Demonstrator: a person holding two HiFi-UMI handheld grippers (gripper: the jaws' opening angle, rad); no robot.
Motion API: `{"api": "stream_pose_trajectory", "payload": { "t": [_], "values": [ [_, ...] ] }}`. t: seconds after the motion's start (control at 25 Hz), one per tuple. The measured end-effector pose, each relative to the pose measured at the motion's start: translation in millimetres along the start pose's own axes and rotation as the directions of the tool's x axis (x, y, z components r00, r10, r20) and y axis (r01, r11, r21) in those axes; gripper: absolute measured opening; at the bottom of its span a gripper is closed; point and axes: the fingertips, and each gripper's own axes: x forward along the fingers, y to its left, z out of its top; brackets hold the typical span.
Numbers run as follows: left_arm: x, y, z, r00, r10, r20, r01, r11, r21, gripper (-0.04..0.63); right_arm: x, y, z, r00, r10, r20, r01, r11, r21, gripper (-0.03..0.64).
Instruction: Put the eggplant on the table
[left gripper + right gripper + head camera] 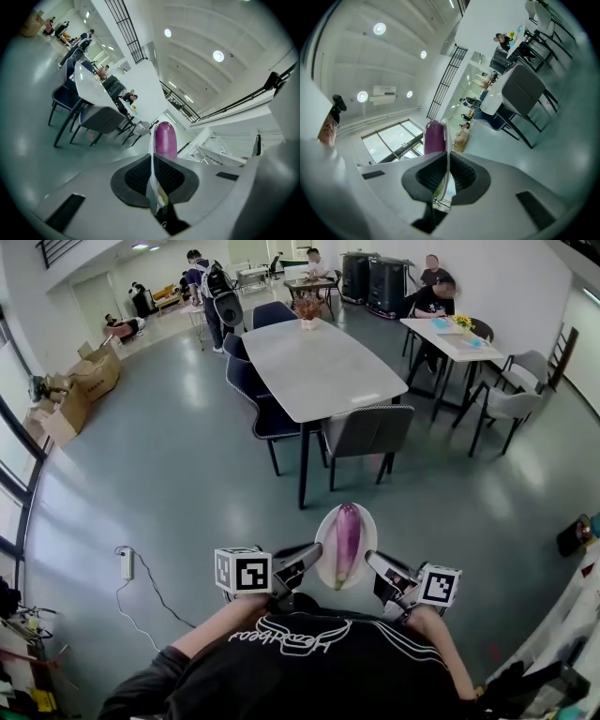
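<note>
A purple eggplant [347, 542] lies lengthwise on a white plate [326, 531] held in the air close to my chest. My left gripper [314, 554] is shut on the plate's left rim, my right gripper [372, 562] on its right rim. In the left gripper view the plate's edge [152, 174] is pinched between the black pads, with the eggplant [165, 138] rising beyond. The right gripper view shows the same: the plate's rim [447, 173] between the pads and the eggplant [435, 136] above. The long grey table [314, 367] stands ahead across the floor.
Dark chairs [367, 434] line the long table, one at its near end. A smaller white table [457, 339] with seated people stands at the far right. Cardboard boxes [80, 387] sit at the left. A power strip with its cable [127, 564] lies on the floor near my left.
</note>
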Motion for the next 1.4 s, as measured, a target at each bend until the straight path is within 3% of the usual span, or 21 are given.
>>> {"api": "stream_pose_trajectory", "payload": {
  "t": [0.56, 1.04, 1.4],
  "values": [
    [4, 29, 22, 1.000, -0.004, 0.021, 0.005, 0.999, -0.036, 0.023, 31, -18, 13, 0.999, -0.019, -0.041, 0.019, 1.000, 0.008, 0.020],
    [41, 91, 90, 1.000, 0.009, -0.002, -0.009, 0.998, -0.069, 0.023, 90, -70, 71, 0.998, -0.047, -0.046, 0.050, 0.997, 0.062, 0.020],
    [82, 156, 166, 1.000, -0.005, -0.009, 0.005, 0.996, -0.092, 0.023, 154, -118, 139, 0.997, -0.069, -0.039, 0.071, 0.995, 0.066, 0.020]
  ]
}}
